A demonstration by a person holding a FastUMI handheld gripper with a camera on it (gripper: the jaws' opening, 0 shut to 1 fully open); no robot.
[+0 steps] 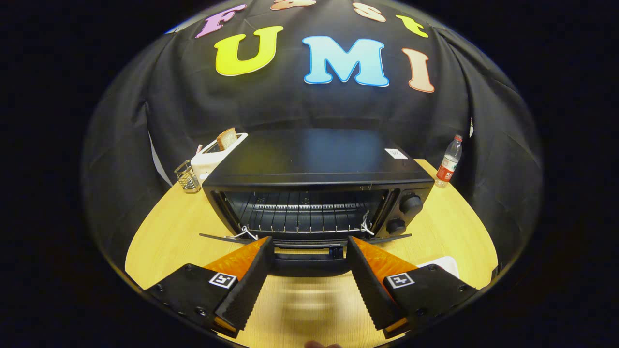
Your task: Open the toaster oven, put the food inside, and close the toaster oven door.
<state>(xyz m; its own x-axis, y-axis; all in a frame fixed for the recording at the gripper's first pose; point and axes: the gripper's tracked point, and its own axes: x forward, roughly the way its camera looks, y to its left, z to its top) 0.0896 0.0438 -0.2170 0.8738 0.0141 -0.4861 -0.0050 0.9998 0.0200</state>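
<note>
Now claw [309, 241] open, fingertips flanking lowered oven door [309, 256] edge

With the gripper [309, 246] fingers spread wide and holding nothing, the lowered door [305, 256] of the toaster oven [316, 186] is lying between them at twelve o'clock, leaving the cavity above its wire rack [302, 217] open, while a white toaster [213, 154] and wire holder [187, 177] are crowding eleven o'clock and a water bottle [449, 162] is standing at one o'clock.
</note>
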